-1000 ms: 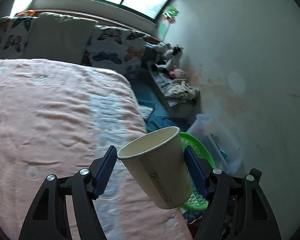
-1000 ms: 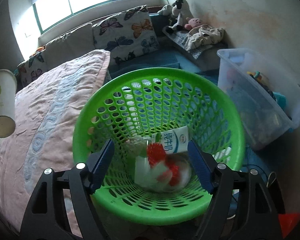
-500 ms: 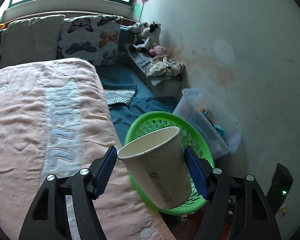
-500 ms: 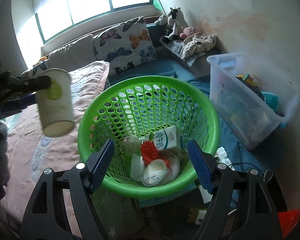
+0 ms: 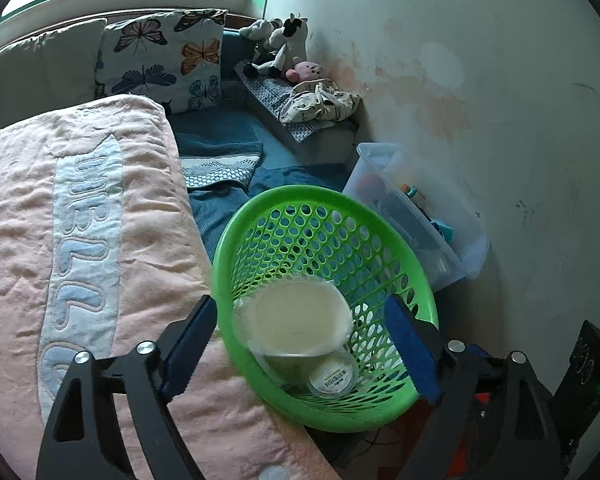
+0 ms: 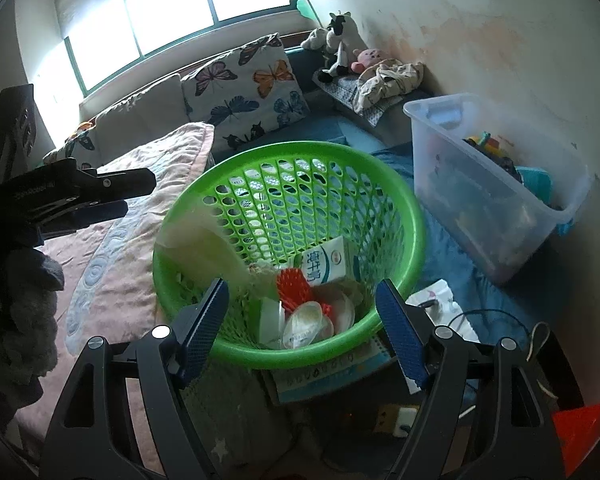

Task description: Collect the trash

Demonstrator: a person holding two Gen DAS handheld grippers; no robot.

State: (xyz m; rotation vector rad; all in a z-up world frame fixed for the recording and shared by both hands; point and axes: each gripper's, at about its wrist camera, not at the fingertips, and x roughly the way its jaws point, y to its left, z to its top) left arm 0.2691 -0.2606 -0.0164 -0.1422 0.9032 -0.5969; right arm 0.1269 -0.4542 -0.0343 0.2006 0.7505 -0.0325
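Pink bed (image 5: 100, 240) at frame left; centre, the left gripper (image 5: 300, 344) has just been opening its jaws wide, and the paper cup (image 5: 300, 316) drops free into the green basket (image 5: 380, 216). Right gripper (image 6: 300, 320) hovers open, empty.

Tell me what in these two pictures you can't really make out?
- Paper cup: motion-blurred in both views, so whether it has landed in the green basket is unclear.
- Trash under the milk carton: piled together in the right view, partly behind the cup.
- Clear bin: contents too hazy through its wall.
- Left tool: open, nothing between its pads.
- Person: only a grey sleeve, cut off by the right view's edge.
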